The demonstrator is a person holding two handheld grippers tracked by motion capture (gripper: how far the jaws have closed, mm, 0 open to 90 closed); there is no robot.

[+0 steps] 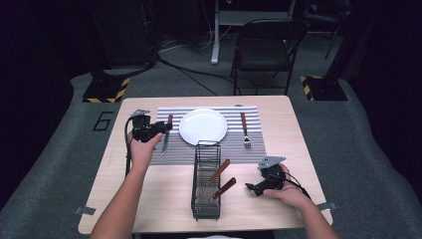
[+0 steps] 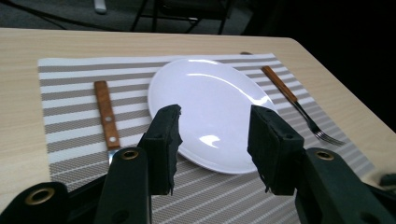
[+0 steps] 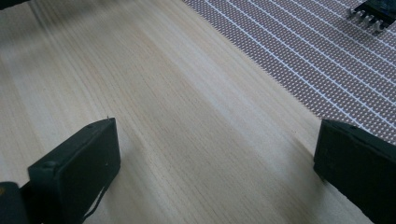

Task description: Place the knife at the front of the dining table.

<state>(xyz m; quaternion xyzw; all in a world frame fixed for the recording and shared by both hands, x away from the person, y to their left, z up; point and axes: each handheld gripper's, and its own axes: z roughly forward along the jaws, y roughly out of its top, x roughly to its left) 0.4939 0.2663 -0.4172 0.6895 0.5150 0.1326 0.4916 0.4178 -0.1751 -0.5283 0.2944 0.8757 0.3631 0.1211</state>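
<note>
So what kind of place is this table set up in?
Probably a lab or recording studio, not a dining room: hazard-striped stand bases, loose floor cables, and a lone folding chair behind the table.

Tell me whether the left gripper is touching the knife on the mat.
Apart. In the left gripper view the left gripper stands open with nothing between its jaws, and the knife lies flat on the mat beyond and beside them.

A wooden table (image 1: 164, 199) carries a striped mat (image 1: 249, 149) with a white plate (image 1: 203, 126) in its middle. A knife (image 1: 166, 137) lies left of the plate, a fork (image 1: 245, 130) right of it. The left gripper (image 1: 161, 128) hangs above the knife, nothing in it. Near the front stands a wire rack (image 1: 206, 181) holding two wooden-handled utensils (image 1: 217, 183). The right gripper (image 1: 250, 187) rests low beside the rack.
</note>
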